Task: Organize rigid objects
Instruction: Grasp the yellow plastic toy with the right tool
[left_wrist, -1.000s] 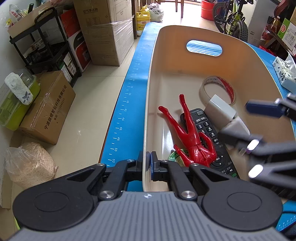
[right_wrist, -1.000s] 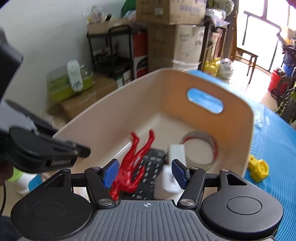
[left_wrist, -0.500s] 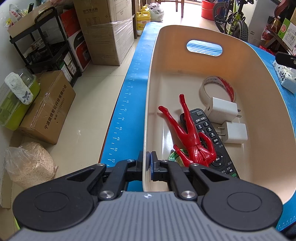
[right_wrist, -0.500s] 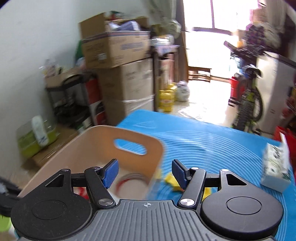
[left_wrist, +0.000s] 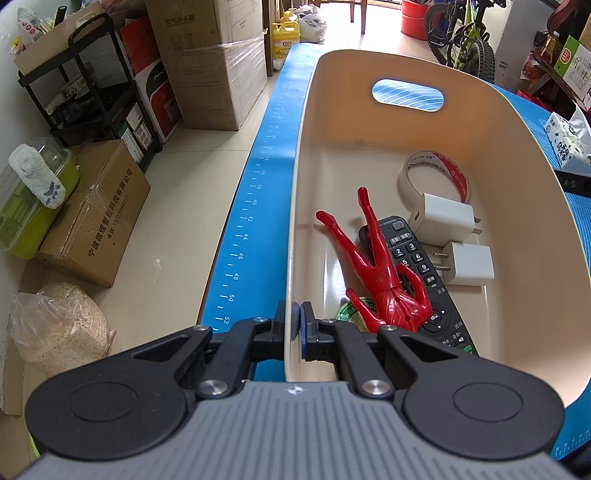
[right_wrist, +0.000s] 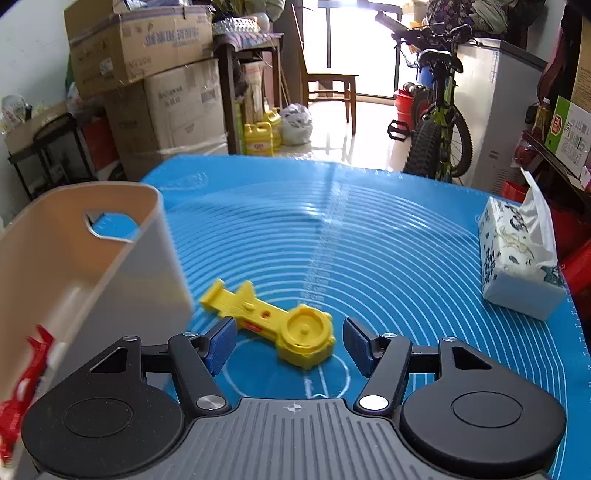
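Left wrist view: my left gripper (left_wrist: 296, 325) pinches the bin (left_wrist: 524, 206) near rim. My right gripper (right_wrist: 290, 341), spread, hovers over the yellow toy (right_wrist: 280, 326) on the desk (right_wrist: 388, 240), right of the bin.

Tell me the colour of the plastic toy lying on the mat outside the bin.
Yellow plastic toy; shows best in the right wrist view.
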